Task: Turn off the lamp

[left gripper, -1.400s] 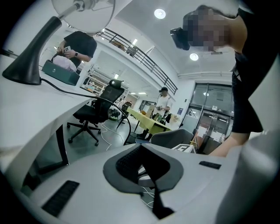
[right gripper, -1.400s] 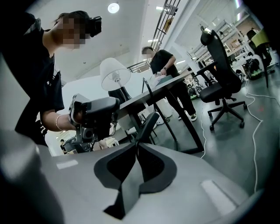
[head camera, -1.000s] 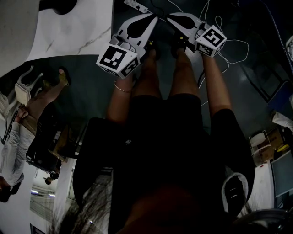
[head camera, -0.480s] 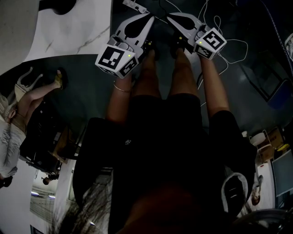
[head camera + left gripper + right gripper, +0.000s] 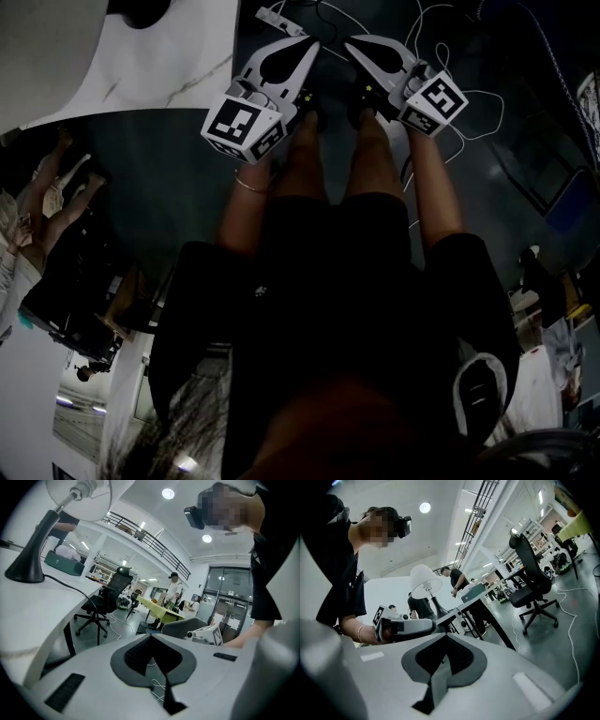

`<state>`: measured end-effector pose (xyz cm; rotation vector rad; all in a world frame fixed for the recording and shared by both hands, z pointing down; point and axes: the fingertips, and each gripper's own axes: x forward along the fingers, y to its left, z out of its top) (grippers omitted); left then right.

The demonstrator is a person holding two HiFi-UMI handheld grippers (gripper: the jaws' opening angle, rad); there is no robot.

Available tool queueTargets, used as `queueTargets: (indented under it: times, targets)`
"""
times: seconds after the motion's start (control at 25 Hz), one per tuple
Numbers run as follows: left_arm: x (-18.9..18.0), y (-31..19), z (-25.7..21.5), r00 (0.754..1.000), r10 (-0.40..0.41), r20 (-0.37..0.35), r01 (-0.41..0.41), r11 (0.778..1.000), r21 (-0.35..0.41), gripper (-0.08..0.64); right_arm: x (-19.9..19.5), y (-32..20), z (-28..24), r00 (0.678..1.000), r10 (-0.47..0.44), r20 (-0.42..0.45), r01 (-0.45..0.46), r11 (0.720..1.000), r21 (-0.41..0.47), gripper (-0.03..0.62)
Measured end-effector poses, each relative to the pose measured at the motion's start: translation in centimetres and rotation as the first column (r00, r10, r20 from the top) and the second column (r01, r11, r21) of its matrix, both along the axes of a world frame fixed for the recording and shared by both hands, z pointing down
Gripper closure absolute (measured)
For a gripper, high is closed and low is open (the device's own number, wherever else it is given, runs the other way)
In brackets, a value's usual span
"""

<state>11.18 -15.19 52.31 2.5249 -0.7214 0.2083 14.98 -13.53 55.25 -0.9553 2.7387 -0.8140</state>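
The lamp (image 5: 79,496) has a white shade and a black cone base (image 5: 26,569); it stands on the white marble table (image 5: 37,616), up and left of my left gripper (image 5: 152,639). In the right gripper view the lamp (image 5: 425,585) shows farther off, behind the left gripper (image 5: 405,627). In the head view both grippers point forward over the dark floor, close together: the left gripper (image 5: 312,44) beside the table's edge (image 5: 159,75), the right gripper (image 5: 352,44) next to it. Both are shut with nothing between the jaws. Neither touches the lamp.
White cables (image 5: 459,94) and a power strip (image 5: 272,17) lie on the floor ahead. A black office chair (image 5: 105,599) stands beyond the table, also the chair (image 5: 529,571) in the right gripper view. People (image 5: 47,197) stand at the left; others are by a yellow-green table (image 5: 161,609).
The head view has tilted a little, showing more of the white table. The right gripper has shifted slightly. The people at the left edge have moved.
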Motion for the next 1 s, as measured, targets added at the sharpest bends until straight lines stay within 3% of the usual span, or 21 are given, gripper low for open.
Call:
queueTargets:
  times: [0.48,1.0]
  targets:
    - [-0.4,0.3,-4.3,1.0,0.021,-0.002,-0.021,0.999,0.025,0.555,-0.5,-0.4,-6.8,1.0,0.01,0.019,-0.011,0.998,0.066,0.592]
    - [-1.3,-0.7,-10.9,1.0,0.007,-0.005,-0.006,0.994,0.106,0.554,-2.2,-2.1,-15.4,1.0,-0.023,0.004,0.023,0.988,0.154,0.593]
